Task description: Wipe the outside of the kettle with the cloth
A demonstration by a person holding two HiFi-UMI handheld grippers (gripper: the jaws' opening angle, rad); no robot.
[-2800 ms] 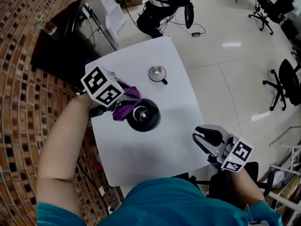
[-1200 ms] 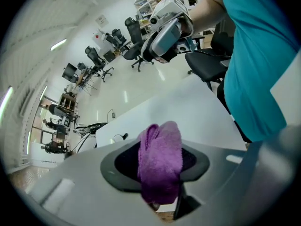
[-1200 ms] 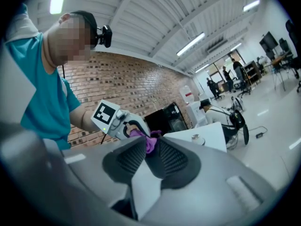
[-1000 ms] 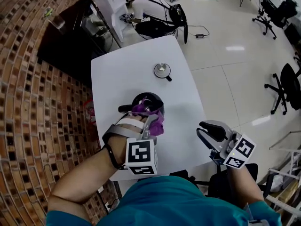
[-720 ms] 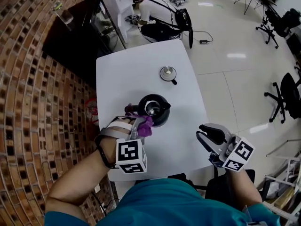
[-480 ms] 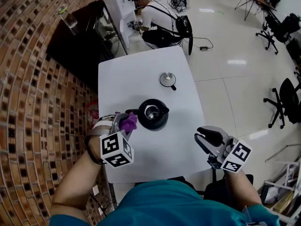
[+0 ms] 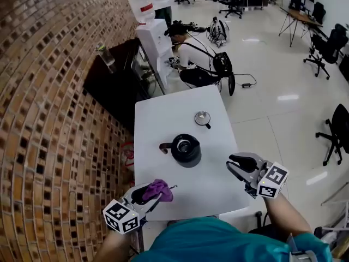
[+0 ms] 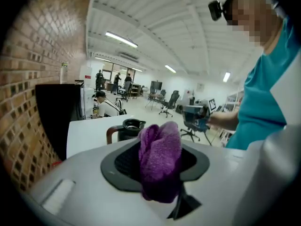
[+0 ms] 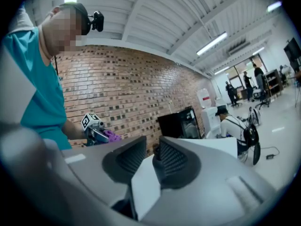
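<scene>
Left hand-held gripper (image 7: 151, 194), clamped on the cloth (image 7: 160, 188), has withdrawn to the near edge of the worktop (image 7: 163, 113); kettle (image 7: 186, 149) stands mid-worktop, untouched. Right hand-held gripper (image 7: 235, 166) gapes empty. Risk: unbraced kettle may slide under wiping.

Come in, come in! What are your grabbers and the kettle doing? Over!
Left gripper shut on purple cloth, away from kettle. Right gripper open, empty. Kettle upright, lid lying apart. Nothing in the way.

The black lidless kettle (image 7: 186, 149) stands upright on the bench (image 7: 158, 116), well apart from the bunched purple cloth (image 7: 157, 189) pinched in the left claw (image 7: 162, 192).
</scene>
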